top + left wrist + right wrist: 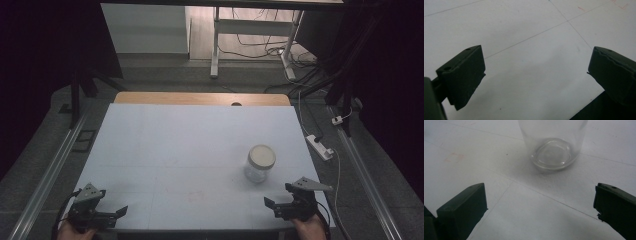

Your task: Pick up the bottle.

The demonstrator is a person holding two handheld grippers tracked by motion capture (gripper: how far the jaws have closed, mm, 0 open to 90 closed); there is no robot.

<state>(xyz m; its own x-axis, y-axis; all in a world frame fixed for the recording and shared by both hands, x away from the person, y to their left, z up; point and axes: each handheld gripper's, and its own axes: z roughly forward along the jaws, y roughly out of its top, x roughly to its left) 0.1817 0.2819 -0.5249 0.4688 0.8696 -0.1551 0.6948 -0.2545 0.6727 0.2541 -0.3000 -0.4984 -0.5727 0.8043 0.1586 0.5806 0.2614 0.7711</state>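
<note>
Glass jar upright on the white table, right of centre and toward the near edge, capped with a pale round lid; clear walls, nothing visible inside. In the right gripper view, only the lower part of the jar seen, its thick round base flat on the white surface, standing ahead of the jaws and apart from them.

Nearest to it, right gripper, just short of the jar on the near-right part of the table, held in a hand at the bottom edge, grey three-cornered plate on top. Jaws wide apart in its own view, nothing between them but bare table with thin pencil-like lines and a faint reddish mark off to the left.

Farther out, left gripper at the near-left corner of the table, well apart from the jar, pointing across toward the right. Jaws likewise spread wide, gripping nothing, over blank white surface crossed by fine lines.

Beyond the far edge, a strip of bare wood, then floor with a white desk frame and loose cables; a white power strip on the floor just right of the table
</note>
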